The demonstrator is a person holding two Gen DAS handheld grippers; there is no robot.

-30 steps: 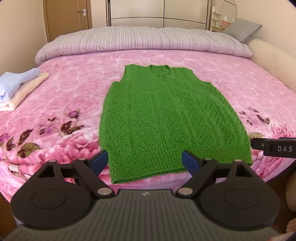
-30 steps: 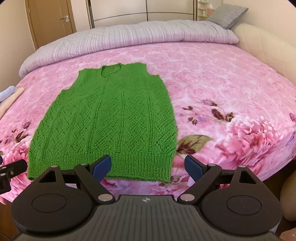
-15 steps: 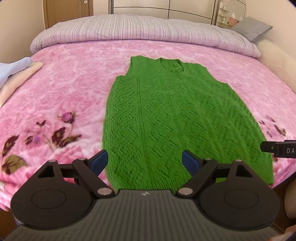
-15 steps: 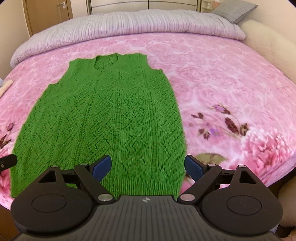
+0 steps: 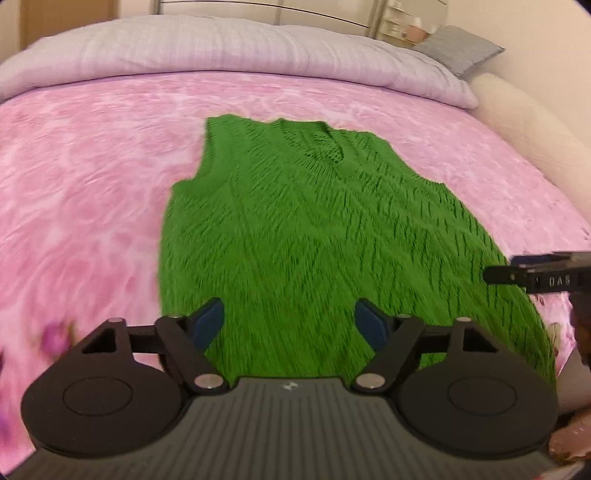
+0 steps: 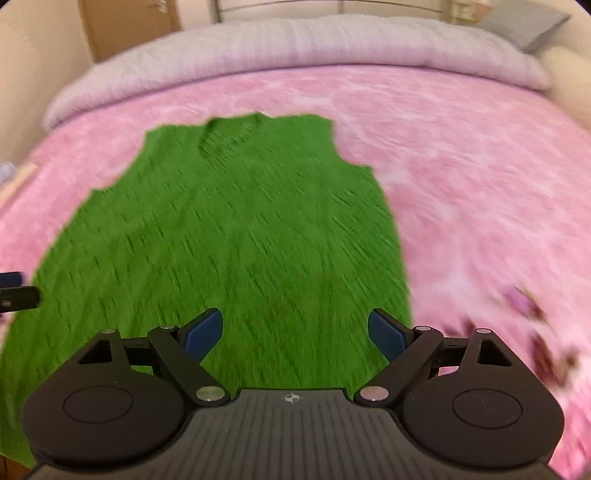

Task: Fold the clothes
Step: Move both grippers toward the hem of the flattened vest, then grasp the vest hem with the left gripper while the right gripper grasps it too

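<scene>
A green knitted sleeveless vest [image 5: 306,236] lies flat on the pink floral blanket [image 5: 85,192], neck towards the pillows; it also shows in the right wrist view [image 6: 236,236]. My left gripper [image 5: 291,325] is open and empty, over the vest's lower left part. My right gripper [image 6: 295,330] is open and empty, over the vest's lower right part near its right edge. The right gripper's tip shows at the right of the left wrist view [image 5: 535,277]; the left gripper's tip shows at the left of the right wrist view [image 6: 16,293]. Both views are motion-blurred.
A lilac duvet roll [image 5: 229,55] and a grey pillow [image 5: 458,51] lie at the head of the bed. A cream padded bed side [image 5: 535,125] runs along the right. Folded clothes [image 6: 14,177] peek in at the far left. A wooden door [image 6: 129,26] stands behind.
Both grippers have moved forward over the vest, from the bed's near edge towards the neck end. The hem has dropped out of sight below them. Jaws stay open.
</scene>
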